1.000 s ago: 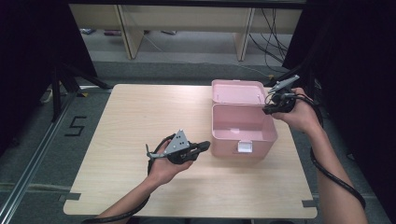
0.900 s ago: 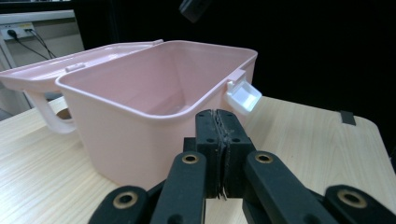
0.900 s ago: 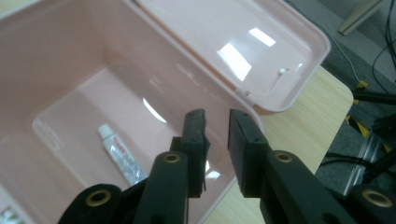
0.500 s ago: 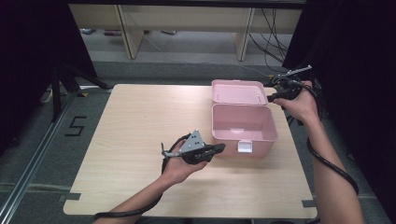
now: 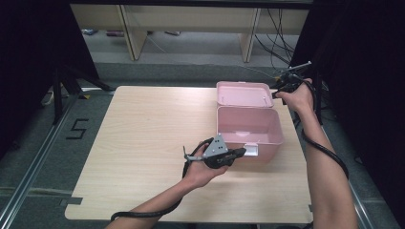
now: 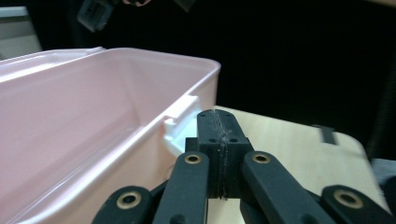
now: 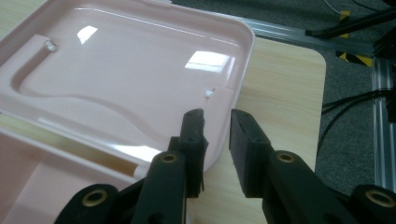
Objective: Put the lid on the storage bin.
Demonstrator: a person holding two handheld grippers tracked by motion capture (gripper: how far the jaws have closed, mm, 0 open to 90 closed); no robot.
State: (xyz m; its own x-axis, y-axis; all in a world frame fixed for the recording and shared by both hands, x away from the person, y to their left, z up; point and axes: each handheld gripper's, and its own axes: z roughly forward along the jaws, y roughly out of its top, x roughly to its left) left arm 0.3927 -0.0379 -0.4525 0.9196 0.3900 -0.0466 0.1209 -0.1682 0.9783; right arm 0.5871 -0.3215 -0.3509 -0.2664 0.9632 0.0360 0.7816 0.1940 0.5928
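The pink box sits right of centre in the high view, on the far right part of the bench, with its lid thrown back flat behind it toward the upper part of the frame. The box's long axis runs left to right across the picture, and the lid hinges along the box's far long edge.

The right claw is at the lid's right-hand end, upper right of the frame. In the right gripper view that claw has its jaws apart, having just been closing, and the lid's rim lies between them, one jaw over the inner face and the other outside; the pads do not look pressed on it yet. So the lid lies directly ahead of this claw, and this hand is by far the nearer one for swinging it over.

The left claw is closed on nothing, at the box's near wall just beside the white latch. In the left gripper view its tips lie right by the latch, lower centre of the frame, the box wall rising to the left. I judge it is placed to steady the box.
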